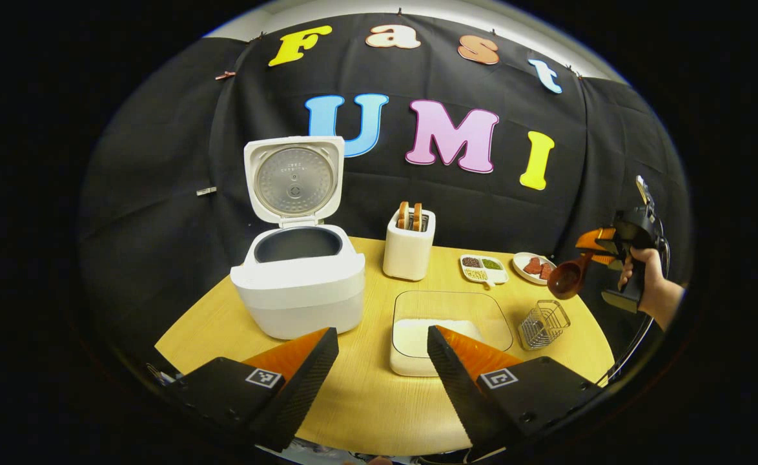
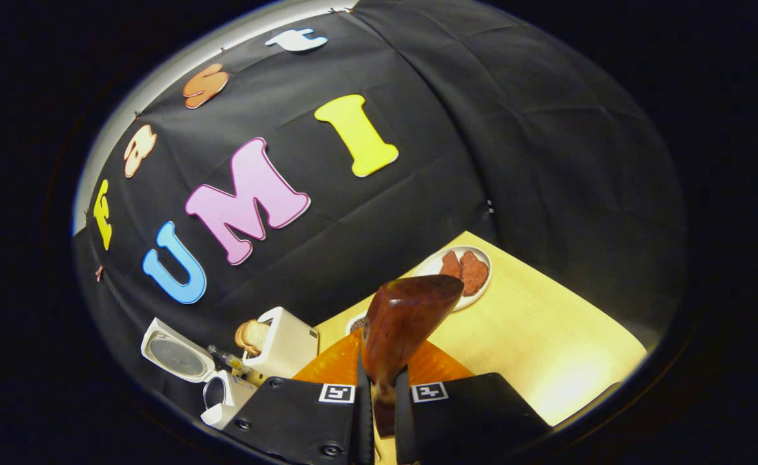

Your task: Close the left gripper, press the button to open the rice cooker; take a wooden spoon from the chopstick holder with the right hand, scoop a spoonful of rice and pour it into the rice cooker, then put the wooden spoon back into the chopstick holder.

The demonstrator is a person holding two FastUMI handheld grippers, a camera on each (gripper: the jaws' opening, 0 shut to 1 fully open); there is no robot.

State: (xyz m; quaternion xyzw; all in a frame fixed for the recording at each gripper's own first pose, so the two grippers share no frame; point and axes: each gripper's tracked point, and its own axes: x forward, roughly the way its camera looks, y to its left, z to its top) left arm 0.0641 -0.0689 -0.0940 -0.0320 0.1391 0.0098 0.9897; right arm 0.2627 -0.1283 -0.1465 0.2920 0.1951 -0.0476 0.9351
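In the left gripper view, the left gripper (image 1: 382,361) sits nearest at 6 o'clock, its jaws spread wide with nothing between them. Just beyond its fingers lies the rice tray (image 1: 450,332), a shallow white dish of rice on the table (image 1: 366,413). At about 4 o'clock from the tray stands the wire holder (image 1: 543,323), with no utensil seen in it. To the tray's 10 o'clock sits the cooker (image 1: 298,284), lid up and dark pot exposed, so the button step looks done. Farther back are a toaster (image 1: 409,245), a small sectioned dish (image 1: 483,269) and a plate (image 1: 534,267).

At 3 o'clock, raised above the holder, a hand (image 1: 653,284) carries the right gripper (image 1: 602,248), and the spoon (image 1: 569,276) hangs from it, bowl down toward the table.

In the right gripper view, the right gripper (image 2: 384,387) has its jaws pinching the spoon (image 2: 405,323) by its handle, the bowl sticking out ahead at 12 o'clock.

The spoon is probably light, stiff wood with a smooth, glossy finish (slippery under a narrow pinch, I'd guess). A hold on the handle well back from the bowl suits it; loaded with rice it may tend to twist in the jaws, so a firm squeeze and a level bowl seem wise.
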